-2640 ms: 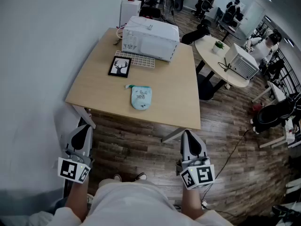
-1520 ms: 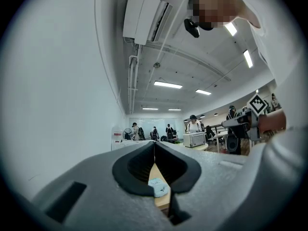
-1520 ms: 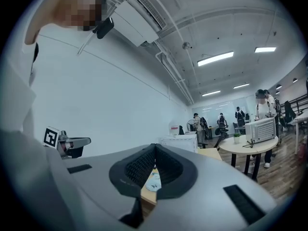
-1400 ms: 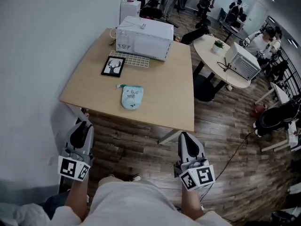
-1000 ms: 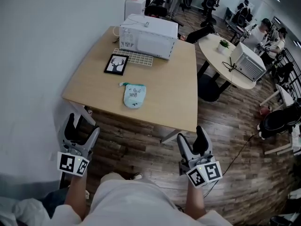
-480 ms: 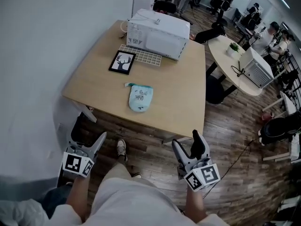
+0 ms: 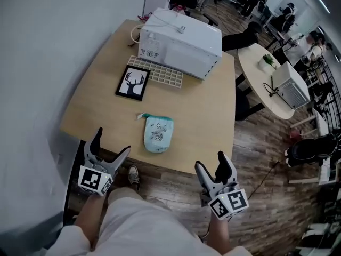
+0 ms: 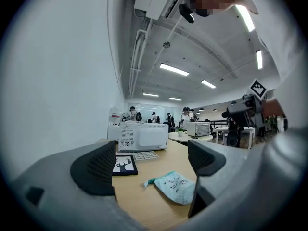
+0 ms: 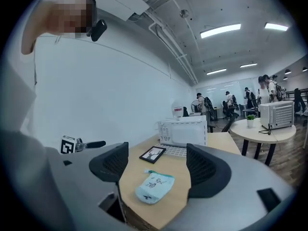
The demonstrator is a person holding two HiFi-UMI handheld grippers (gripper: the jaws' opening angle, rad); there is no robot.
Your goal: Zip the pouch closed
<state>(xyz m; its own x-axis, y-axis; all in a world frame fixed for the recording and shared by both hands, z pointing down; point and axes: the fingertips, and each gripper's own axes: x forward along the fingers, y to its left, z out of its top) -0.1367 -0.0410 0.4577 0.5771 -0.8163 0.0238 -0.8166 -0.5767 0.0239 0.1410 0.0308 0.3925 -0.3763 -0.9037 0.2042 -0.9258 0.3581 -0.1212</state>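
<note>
Pouch: one pale blue pouch [image 7: 157, 134] is lying flat on the tabletop [image 7: 205, 108], close to the near edge and about midway along it; its teal-trimmed end is pointing toward the far edge. Whether its zip is done up cannot be told.
Framed picture: one black-framed deer picture [image 7: 132, 82] is lying flat beyond the pouch, toward the left edge and apart from it.
Gridded panel: one white gridded panel [image 7: 165, 74] is lying just beside the frame, against the front of the microwave.
Microwave: one white microwave [image 7: 181, 35] is standing at the far edge of the tabletop.
Claws: two, both hanging off the near edge of the tabletop, over the wooden floor [image 7: 256, 159], neither touching the pouch.
Left claw [image 7: 111, 145]: it is hovering by the near left corner with its jaws standing wide apart, gripping nothing; in the left gripper view the pouch is showing through the gap, well beyond the pads.
Right claw [image 7: 211, 164]: it is hovering by the near right corner; its jaws have just been opening and are standing wide apart with nothing between the pads, the pouch showing well ahead of them.
Round table: one round table [image 7: 256, 71] is standing apart from the tabletop's right edge.
</note>
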